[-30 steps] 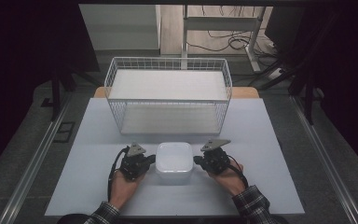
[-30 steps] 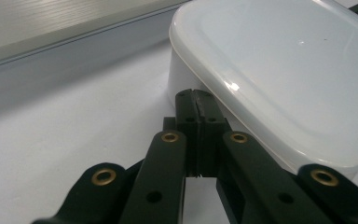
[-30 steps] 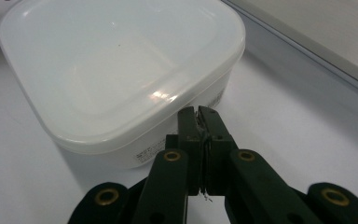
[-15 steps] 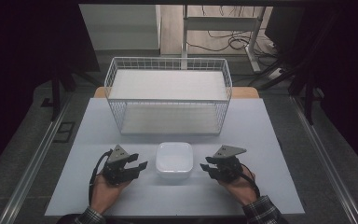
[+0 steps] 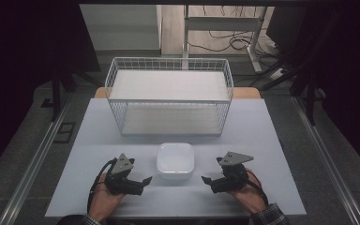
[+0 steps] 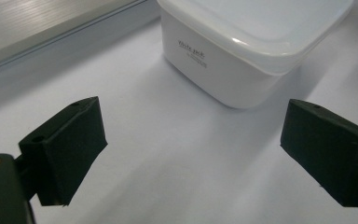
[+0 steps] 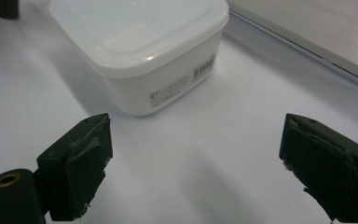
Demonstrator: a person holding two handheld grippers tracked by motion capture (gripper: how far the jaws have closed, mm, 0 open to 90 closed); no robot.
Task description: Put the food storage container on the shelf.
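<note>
High view: a white lidded container (image 5: 175,161) sits on the white tabletop (image 5: 262,140), near the front edge and just in front of a white wire basket (image 5: 168,96). The left hand-held gripper (image 5: 143,182) lies to the left of the container, and the right hand-held gripper (image 5: 208,180) lies to its right. Both point inward toward the container, and both are apart from it. Each is held by a hand entering from the bottom edge (a plaid cuff shows at each wrist). A grey three-cornered plate tops each unit.

Left gripper view: the two black jaws stand wide apart, having just been opening, with nothing between them but bare tabletop (image 6: 168,158). The container (image 6: 233,60) stands ahead of the jaws, out of contact, lid seated. Small grey print marks its near wall; the wording is too small to read.

Right gripper view: the jaws likewise stand wide apart, having just been opening, with bare tabletop (image 7: 200,158) between them. The container (image 7: 149,51) stands ahead and to the left, out of contact. A printed label is visible on its side wall.
</note>
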